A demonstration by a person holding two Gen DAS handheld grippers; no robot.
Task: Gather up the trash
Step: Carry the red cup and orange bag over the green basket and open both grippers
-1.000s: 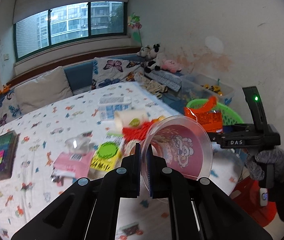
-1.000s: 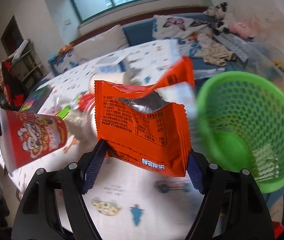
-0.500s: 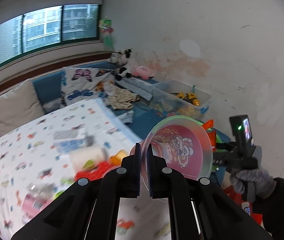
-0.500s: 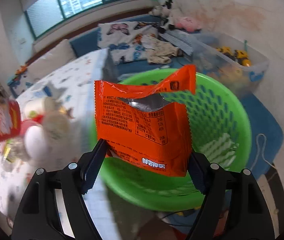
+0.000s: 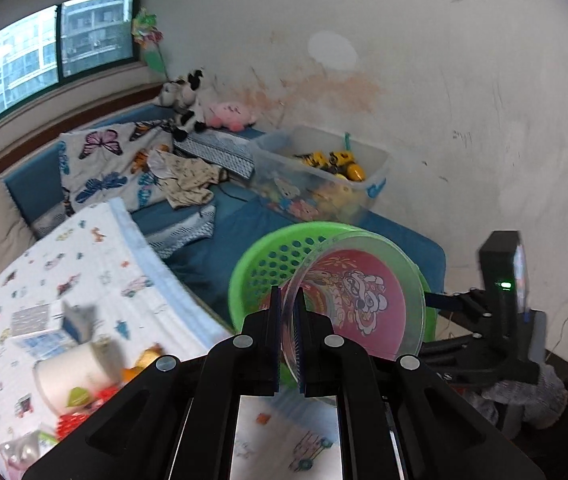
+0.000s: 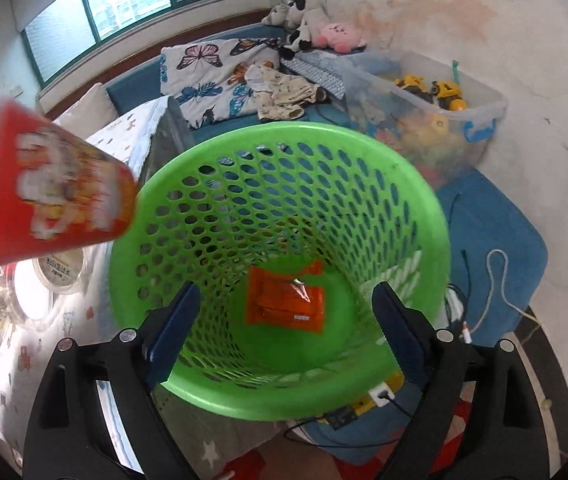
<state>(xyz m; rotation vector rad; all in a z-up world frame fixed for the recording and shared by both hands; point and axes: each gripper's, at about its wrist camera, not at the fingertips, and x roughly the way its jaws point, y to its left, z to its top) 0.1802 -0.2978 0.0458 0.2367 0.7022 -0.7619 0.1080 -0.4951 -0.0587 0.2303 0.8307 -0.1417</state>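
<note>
My left gripper [image 5: 289,312] is shut on the rim of a red printed plastic cup [image 5: 354,304], held in front of the green perforated basket [image 5: 262,264]. In the right wrist view the cup [image 6: 48,196] hangs blurred at the upper left of the basket's rim [image 6: 284,130]. My right gripper [image 6: 284,316] is open and empty above the basket. An orange snack wrapper [image 6: 284,298] lies on the basket's bottom. More trash lies on the patterned bed sheet [image 5: 84,264]: a white cup [image 5: 74,376], a small box [image 5: 40,328] and red wrappers [image 5: 78,424].
A clear bin of toys [image 5: 324,176] stands behind the basket by the wall. Plush toys [image 5: 204,108], a butterfly cushion [image 5: 104,160] and clothes [image 5: 188,180] lie on the blue bench. Cables and a power strip [image 6: 380,394] lie on the floor by the basket.
My right gripper moved over the basket, opened and let go of the orange wrapper, which now lies in the basket. My left gripper swung right with the cup toward the basket.
</note>
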